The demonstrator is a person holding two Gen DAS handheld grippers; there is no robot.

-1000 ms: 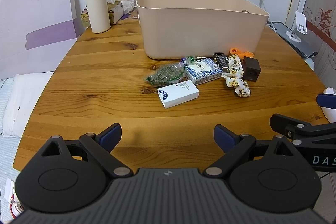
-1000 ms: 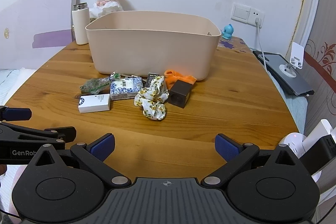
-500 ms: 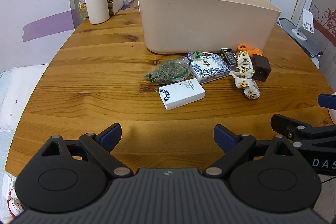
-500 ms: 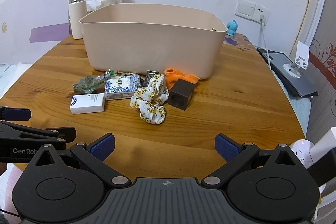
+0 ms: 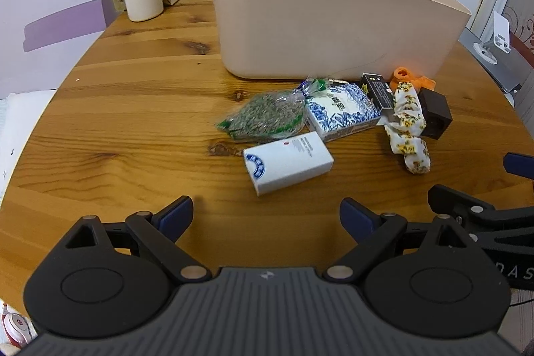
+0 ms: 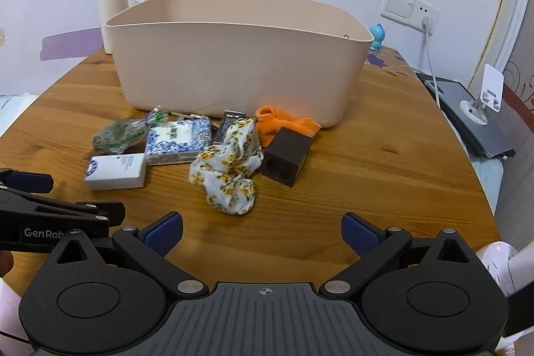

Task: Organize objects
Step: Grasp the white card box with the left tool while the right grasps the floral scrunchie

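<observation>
two grippers, left gripper [image 5: 266, 212] and right gripper [image 6: 262, 229], hang released at the table's [image 5: 116, 129] near edge; clutter mid-table before the bin [image 6: 240, 55], nothing packed. next: reach the white box [image 5: 288, 160].

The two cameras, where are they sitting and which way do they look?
Left wrist: on the left gripper, facing the white box and tub; its open fingers show.
Right wrist: on the right gripper, facing the flowery cloth; its open fingers show.
Both share the tub, the white box and the table.
</observation>
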